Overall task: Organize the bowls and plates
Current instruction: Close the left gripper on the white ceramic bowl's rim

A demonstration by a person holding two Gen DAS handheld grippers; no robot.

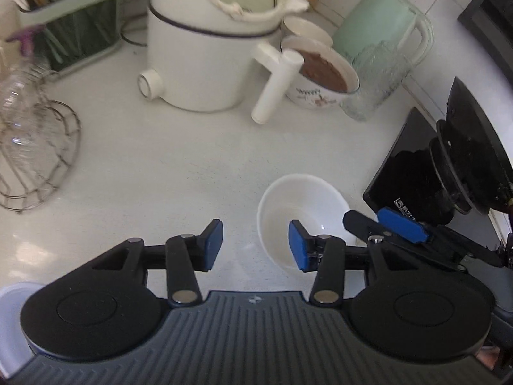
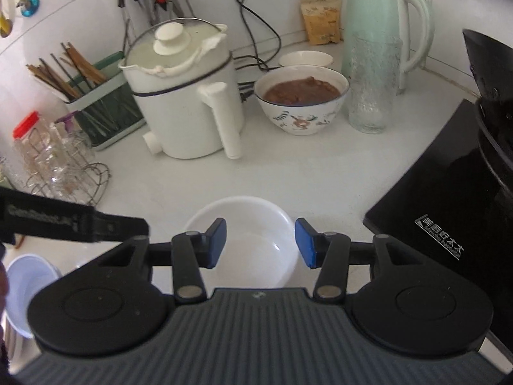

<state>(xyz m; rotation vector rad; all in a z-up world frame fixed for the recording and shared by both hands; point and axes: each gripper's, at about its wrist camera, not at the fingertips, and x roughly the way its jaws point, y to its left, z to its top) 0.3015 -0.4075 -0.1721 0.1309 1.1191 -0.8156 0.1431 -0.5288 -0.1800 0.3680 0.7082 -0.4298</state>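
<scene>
1. Hovering over the counter (image 2: 288, 173), both grippers are empty; nothing is stacked or carried yet, so I judge the task at an early stage.
2. Left gripper (image 1: 255, 245): jaws apart, nothing between the pads; the white bowl (image 1: 301, 205) sits just right of its gap, with the right pad over the bowl's rim in the left wrist view.
3. Right gripper (image 2: 260, 243): jaws apart, nothing clamped; the white bowl (image 2: 243, 243) lies under and between its fingers in the right wrist view. Can't tell whether the pads touch the rim.
4. White bowl is empty and upright on the counter, near the black cooktop (image 2: 449, 211), apart from the other dishes.
5. Other dishes not gathered: painted bowl (image 2: 301, 102) with brown food further back, a small white bowl (image 2: 305, 59) behind it, and a pale blue bowl (image 2: 29, 285) at the near left edge.
6. No plates show in either view.
7. Left to do, by my reading: grip the white bowl, move it to a stack or spot with the other bowls, then handle the rest. The painted bowl holds food, so it may stay.
8. Clutter around: cooker (image 2: 182, 96), kettle (image 2: 384, 22), glass (image 2: 373, 83), chopstick holder (image 2: 102, 109).
</scene>
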